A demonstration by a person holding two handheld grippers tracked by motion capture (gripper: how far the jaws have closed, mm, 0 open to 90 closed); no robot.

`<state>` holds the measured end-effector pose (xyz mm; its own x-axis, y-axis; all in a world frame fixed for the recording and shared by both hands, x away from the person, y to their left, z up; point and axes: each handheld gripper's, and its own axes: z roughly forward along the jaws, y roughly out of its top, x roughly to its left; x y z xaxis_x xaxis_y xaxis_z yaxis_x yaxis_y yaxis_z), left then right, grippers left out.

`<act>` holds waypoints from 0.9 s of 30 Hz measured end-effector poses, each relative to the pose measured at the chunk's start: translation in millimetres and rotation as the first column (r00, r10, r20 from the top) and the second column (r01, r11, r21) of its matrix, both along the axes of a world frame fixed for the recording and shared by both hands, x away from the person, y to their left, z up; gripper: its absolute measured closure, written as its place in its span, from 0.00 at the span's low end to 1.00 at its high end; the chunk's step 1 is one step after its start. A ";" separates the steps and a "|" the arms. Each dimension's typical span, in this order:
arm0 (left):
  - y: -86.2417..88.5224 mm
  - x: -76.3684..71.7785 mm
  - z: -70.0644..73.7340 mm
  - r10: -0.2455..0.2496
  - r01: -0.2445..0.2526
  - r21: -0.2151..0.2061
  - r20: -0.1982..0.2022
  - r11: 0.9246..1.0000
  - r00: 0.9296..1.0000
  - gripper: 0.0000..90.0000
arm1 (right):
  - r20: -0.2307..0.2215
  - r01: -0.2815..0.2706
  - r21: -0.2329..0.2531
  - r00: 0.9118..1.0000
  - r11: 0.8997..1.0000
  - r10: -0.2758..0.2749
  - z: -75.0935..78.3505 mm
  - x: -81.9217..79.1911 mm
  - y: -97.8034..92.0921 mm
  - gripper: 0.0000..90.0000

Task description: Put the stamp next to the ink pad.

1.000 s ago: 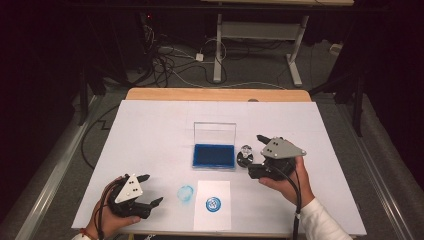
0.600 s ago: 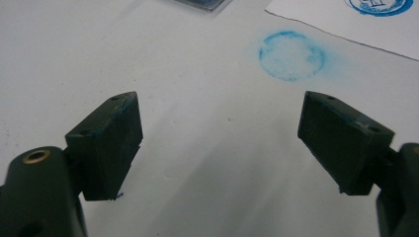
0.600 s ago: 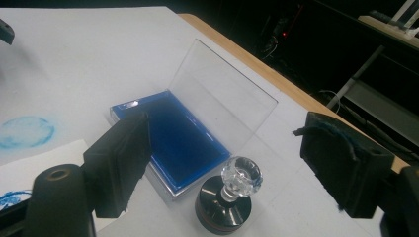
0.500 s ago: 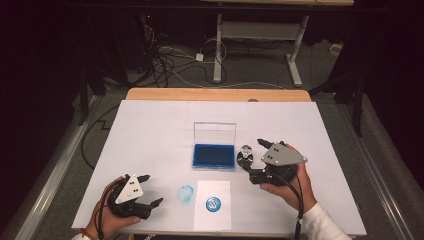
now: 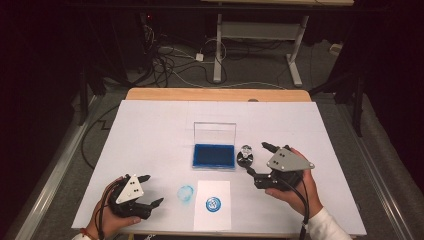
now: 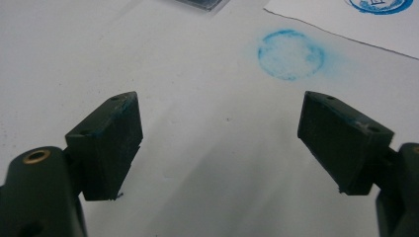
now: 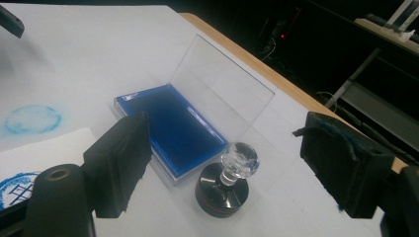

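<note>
Dark room behind, cables and grey frame legs on the floor past the far edge. White-covered worktop with a wooden strip along the back. Largest on it: ink pad, blue, clear lid raised upright at its far side, lying ahead and to the left of the right gripper's fingers. Next in size: white sheet of paper with a round blue stamp mark printed on it, near the front edge, between the two grippers. Beside the sheet, straight on the worktop cover, a fainter smudged blue ring, ahead of the left gripper's fingers and a little toward the right one.

Right gripper held in a hand, fingers spread wide, gripping nothing. Stamp standing upright just ahead of them, roughly centred between the two in the right gripper view: dark round base, clear faceted knob on top, just beside the near right corner of the ink pad. Not touched by either finger.

Left gripper low near the front left of the worktop, fingers likewise wide apart and empty, blue ink traces on the inner face of one. Well apart from the stamp.
</note>
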<state>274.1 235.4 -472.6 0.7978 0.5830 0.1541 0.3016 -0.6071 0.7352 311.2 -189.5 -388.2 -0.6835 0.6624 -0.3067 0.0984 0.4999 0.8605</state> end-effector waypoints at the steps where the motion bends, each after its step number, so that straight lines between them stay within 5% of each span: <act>1: -0.2 0.0 0.0 -0.001 0.001 0.000 -0.001 1.000 1.000 0.19 | 0.003 0.003 -0.002 1.000 1.000 -0.003 0.0 -0.8 -1.3 0.22; 27: -3.1 0.9 2.3 -0.005 0.005 -0.006 0.010 1.000 1.000 0.19 | 0.001 0.025 -0.041 1.000 0.999 -0.025 -10.2 -20.3 -26.2 0.22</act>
<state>275.0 232.4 -470.3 0.7989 0.5801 0.1589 0.2913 -0.6043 0.7416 290.9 -215.7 -398.4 -0.6665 0.6664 -0.3343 0.1107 0.5319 0.8395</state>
